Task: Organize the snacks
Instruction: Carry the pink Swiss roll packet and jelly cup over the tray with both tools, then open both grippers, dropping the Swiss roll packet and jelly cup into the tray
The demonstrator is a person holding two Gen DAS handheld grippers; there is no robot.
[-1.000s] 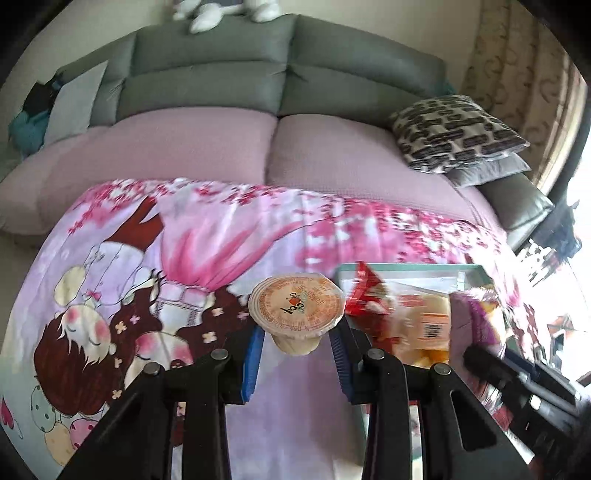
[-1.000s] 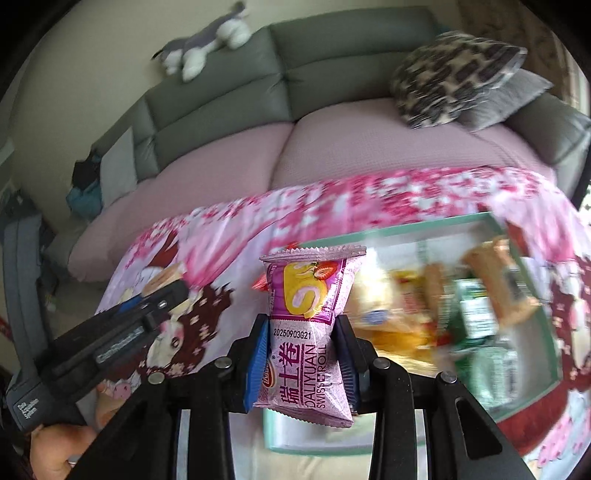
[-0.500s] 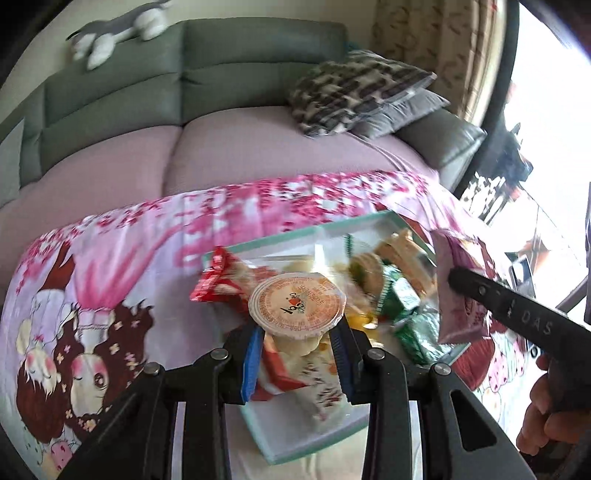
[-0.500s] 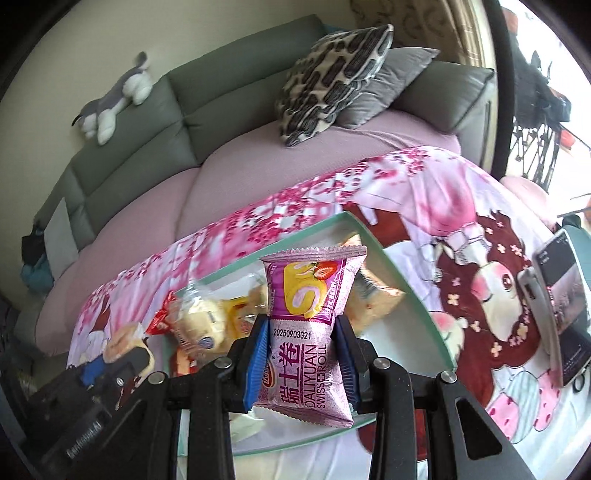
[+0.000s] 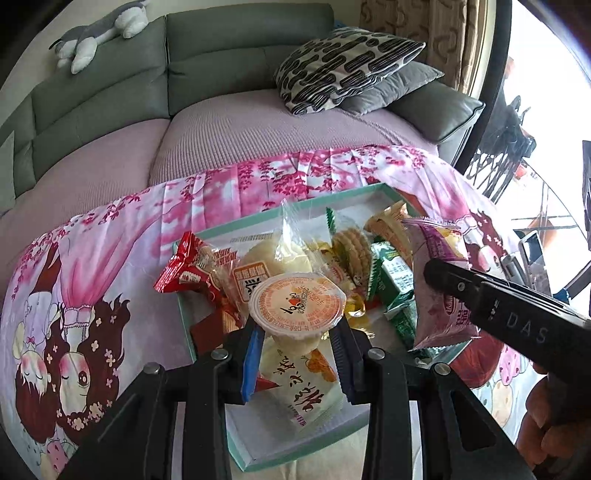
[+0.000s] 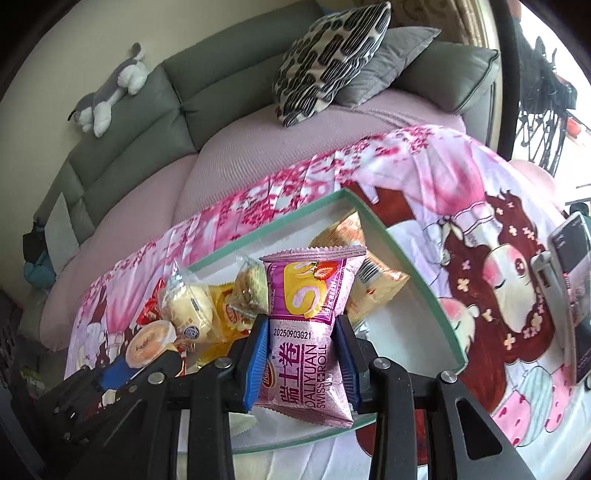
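Item 1: my left claw (image 5: 297,354), blue pads pressed against the sides of a jelly cup (image 5: 297,308). The cup sits upright between the pads, its orange-printed foil lid facing up, held above the near half of the tray (image 5: 258,459).

Item 2: my right claw (image 6: 301,354), narrowed onto a pink Swiss roll packet (image 6: 308,328). The packet stands on end, its crimped top edge uppermost and its lower end hanging below the pads, over the tray's near right part. In the left view the same packet (image 5: 439,280) shows beside the right rim.

Item 3: the tray, shallow, white inside with a teal rim, resting on a worktop covered by a pink cartoon cloth (image 5: 92,295).

Item 4: contents of the tray, loosely piled: a red packet (image 5: 188,271) overlapping the left rim, a clear-wrapped bun (image 5: 273,254), round biscuits (image 5: 352,247), green packets (image 5: 393,280), a white packet with printed script (image 5: 303,391) below the cup, and a tan packet (image 6: 365,273) at the far corner.

Item 5: a phone (image 6: 570,288) at the cloth's right edge.

Item 6: a grey sofa (image 5: 236,55) behind, with a patterned cushion (image 5: 343,66) and a plush toy (image 5: 99,31).
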